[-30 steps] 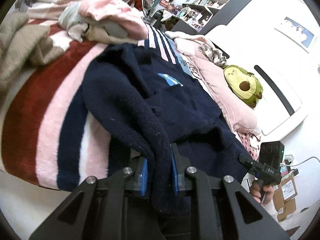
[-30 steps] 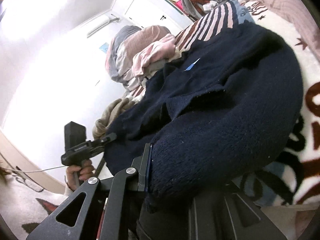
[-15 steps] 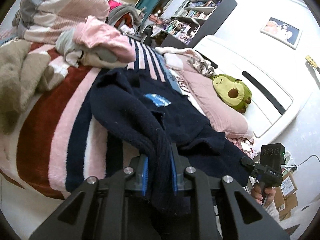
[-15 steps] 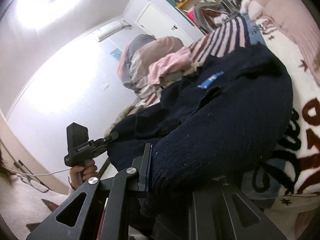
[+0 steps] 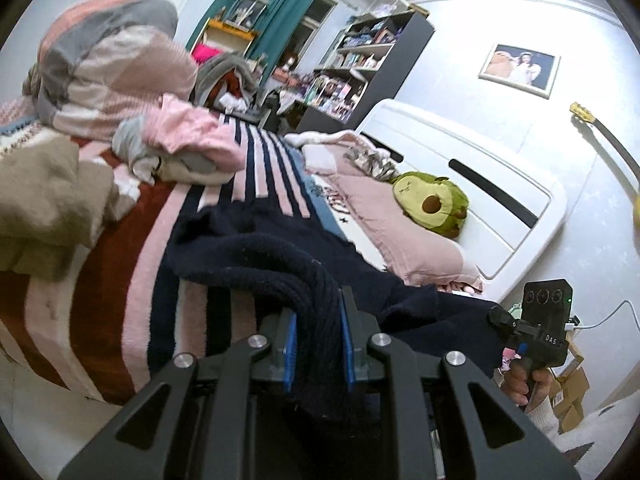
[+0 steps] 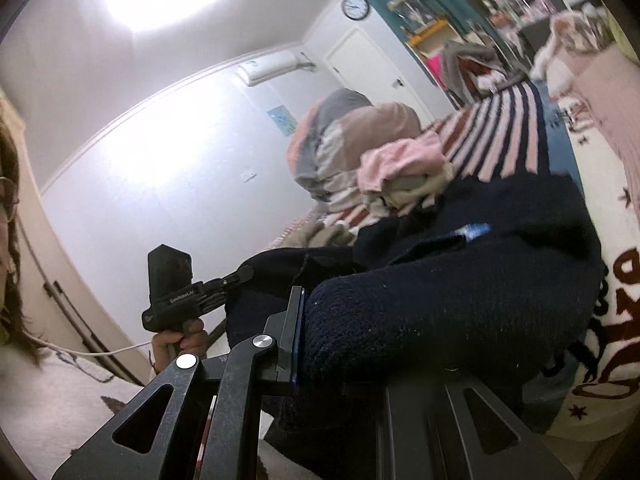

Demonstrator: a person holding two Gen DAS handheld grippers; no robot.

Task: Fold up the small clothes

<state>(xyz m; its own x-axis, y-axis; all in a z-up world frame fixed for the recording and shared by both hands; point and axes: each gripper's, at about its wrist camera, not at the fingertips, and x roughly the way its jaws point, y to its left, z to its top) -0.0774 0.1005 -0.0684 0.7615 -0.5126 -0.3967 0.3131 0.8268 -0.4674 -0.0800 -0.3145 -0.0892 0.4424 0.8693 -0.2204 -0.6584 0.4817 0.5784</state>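
Observation:
A navy knit sweater lies on the striped blanket at the near edge of the bed; a blue label shows on it in the right wrist view. My left gripper is shut on a thick fold of the sweater, between its blue pads. My right gripper is shut on another part of the sweater; the knit hides its right finger. Each gripper shows in the other's view, the right one and the left one, both at the sweater's near edge.
A pile of pink and grey clothes and a beige garment lie on the striped blanket. A rolled quilt, a pink pillow, an avocado plush and the white headboard stand behind. Cardboard boxes sit on the floor.
Both grippers have drawn back and lower, away from the bed, with the sweater still held. The cameras tilt up, showing more of the room and ceiling.

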